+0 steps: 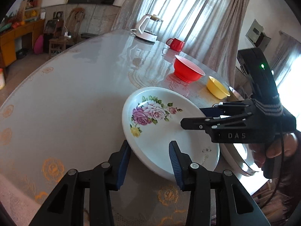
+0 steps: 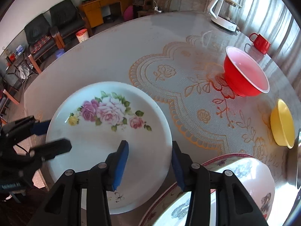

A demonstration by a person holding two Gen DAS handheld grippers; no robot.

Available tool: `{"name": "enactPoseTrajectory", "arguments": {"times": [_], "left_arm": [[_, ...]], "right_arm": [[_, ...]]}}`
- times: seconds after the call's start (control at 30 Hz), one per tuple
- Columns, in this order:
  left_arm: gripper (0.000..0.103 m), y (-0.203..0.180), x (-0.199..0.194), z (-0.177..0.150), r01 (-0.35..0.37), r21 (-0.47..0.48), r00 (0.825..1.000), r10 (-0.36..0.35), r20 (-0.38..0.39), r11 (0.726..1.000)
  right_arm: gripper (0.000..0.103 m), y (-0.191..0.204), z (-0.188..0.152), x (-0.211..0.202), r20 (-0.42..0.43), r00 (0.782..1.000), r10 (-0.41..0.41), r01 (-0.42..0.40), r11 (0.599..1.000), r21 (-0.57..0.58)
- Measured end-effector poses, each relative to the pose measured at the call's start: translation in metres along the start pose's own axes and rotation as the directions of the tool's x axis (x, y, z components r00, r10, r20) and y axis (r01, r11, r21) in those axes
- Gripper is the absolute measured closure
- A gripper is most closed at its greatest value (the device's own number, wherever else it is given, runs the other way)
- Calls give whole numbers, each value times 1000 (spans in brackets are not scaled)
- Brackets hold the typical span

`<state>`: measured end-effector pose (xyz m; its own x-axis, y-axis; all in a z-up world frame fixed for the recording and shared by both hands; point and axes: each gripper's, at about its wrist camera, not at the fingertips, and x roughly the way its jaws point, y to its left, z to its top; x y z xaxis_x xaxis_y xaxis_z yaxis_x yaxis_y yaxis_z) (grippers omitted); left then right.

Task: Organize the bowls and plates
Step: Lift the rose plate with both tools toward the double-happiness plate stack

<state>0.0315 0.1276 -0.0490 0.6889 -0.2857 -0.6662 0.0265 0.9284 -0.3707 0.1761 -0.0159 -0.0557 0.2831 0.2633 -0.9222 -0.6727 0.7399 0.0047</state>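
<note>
A white plate with a rose print [image 1: 160,131] [image 2: 112,141] hangs tilted just above the glass-topped round table [image 1: 75,94]. My left gripper [image 1: 149,162] [image 2: 54,135] straddles its near-left rim, one finger inside and one outside, shut on it. From the opposite side my right gripper [image 2: 149,162] [image 1: 191,116] clamps the rim the same way. A red bowl [image 1: 188,71] [image 2: 244,75] and a smaller yellow bowl [image 1: 217,88] [image 2: 282,124] stand upright further along the table. Just below the right gripper, a printed white bowl [image 2: 244,179] sits on a pink-rimmed plate [image 2: 169,197].
A white and glass kettle [image 1: 148,28] [image 2: 223,13] and a red mug [image 1: 175,43] [image 2: 260,41] stand near the far edge by the curtains. Chairs and a wooden cabinet lie beyond the table. A hand grips the right gripper's handle.
</note>
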Motion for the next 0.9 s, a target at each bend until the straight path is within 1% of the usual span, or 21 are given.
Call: {"name": "enactPoseTrajectory", "arguments": {"times": [0.1, 0.17, 0.23, 0.3, 0.4, 0.57, 0.67, 0.73, 0.8, 0.9], "left_arm": [[63, 3, 0, 2, -7, -48, 1000, 7, 8, 999], [63, 7, 0, 6, 4, -80, 1000, -3, 12, 997], [64, 9, -1, 9, 5, -99, 1000, -4, 18, 995], [65, 10, -1, 14, 19, -119, 1000, -16, 25, 993], [65, 7, -2, 23, 18, -134, 999, -13, 43, 991], [66, -2, -5, 38, 37, -120, 995, -26, 94, 992], [66, -9, -7, 45, 58, -103, 993, -47, 107, 993], [66, -13, -9, 49, 71, -94, 992, -60, 114, 993], [66, -19, -11, 52, 86, -86, 990, -75, 120, 993], [66, -29, -14, 57, 114, -66, 986, -105, 127, 991]], "right_arm": [[62, -2, -2, -1, 13, 1000, -7, 7, 1000, 2], [68, -2, -5, -3, 27, 999, -27, 27, 1000, 3], [75, -7, -6, -7, 50, 999, -15, 14, 1000, 15], [77, -14, -10, -15, 82, 996, 23, -26, 999, 41], [77, -17, -9, -25, 121, 992, 27, -35, 997, 65], [78, -23, -13, -45, 205, 978, 31, -61, 989, 138], [80, -33, -17, -54, 248, 968, 29, -79, 978, 194], [84, -40, -19, -59, 268, 963, 18, -81, 971, 226], [84, -46, -22, -66, 296, 955, 19, -100, 960, 262], [84, -51, -27, -79, 337, 942, 0, -103, 952, 290]]}}
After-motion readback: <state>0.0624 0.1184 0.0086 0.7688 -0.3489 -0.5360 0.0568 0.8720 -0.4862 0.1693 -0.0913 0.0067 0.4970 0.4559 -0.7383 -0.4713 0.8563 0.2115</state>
